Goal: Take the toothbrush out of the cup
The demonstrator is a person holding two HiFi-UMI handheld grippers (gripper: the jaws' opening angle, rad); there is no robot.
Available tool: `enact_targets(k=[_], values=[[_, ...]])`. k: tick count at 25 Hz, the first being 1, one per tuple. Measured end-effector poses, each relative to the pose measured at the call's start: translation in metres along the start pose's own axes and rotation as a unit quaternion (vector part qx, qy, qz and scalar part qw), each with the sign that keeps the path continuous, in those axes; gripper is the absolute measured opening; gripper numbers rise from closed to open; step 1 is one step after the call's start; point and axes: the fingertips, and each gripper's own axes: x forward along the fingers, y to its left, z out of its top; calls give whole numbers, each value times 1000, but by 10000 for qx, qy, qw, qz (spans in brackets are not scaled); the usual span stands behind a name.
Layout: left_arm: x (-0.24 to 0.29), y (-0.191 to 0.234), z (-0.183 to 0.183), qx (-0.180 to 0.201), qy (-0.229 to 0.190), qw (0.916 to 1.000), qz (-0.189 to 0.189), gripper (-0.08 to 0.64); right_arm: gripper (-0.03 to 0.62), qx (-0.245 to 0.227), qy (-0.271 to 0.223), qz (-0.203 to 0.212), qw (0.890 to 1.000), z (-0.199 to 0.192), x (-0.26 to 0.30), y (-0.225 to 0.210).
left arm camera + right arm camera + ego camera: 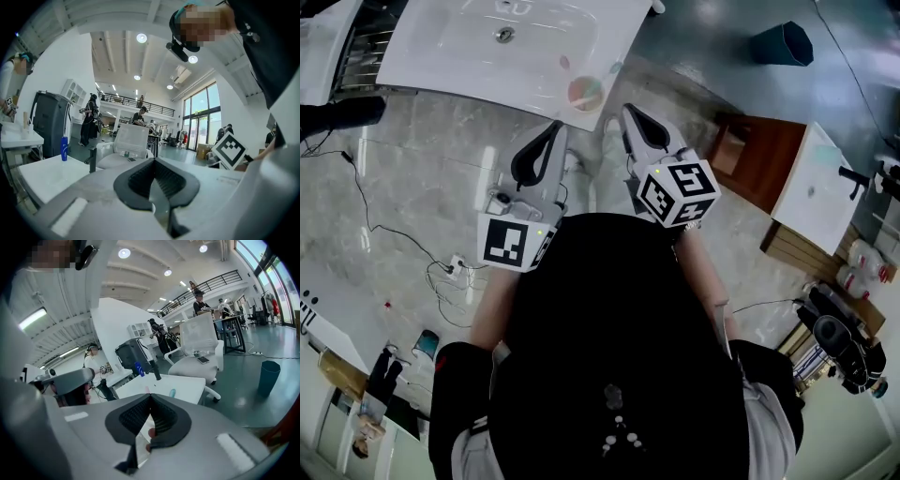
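cup [586, 92] is seen on the white surface [431, 52] near its lower right corner, upper centre of frame, just ahead of and between left tool [554, 131] and right tool [629, 112]. both tools are closed and empty. the toothbrush axis is not resolved.

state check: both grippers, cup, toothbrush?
left gripper: shut, nothing between the jaws.
right gripper: shut, nothing between the jaws.
cup: upright on the corner of the sink, untouched, apart from both grippers.
toothbrush: too small to make out, can't tell if it's in the cup.
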Motion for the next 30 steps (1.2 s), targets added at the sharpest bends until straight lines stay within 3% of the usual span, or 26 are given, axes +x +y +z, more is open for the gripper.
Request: enact_targets(k=[16, 18, 30], values=[[33, 9, -30, -306, 425, 9974, 486, 2, 6, 160, 994, 318, 9944, -48, 65, -42], [38, 12, -31, -324, 442, 9969, 561, 2, 83, 181, 1114, 444, 9926, -52, 74, -45], [42, 36, -43, -400, 532, 9938, 891, 2, 107, 242, 1401, 616, 9879, -66, 108, -50]])
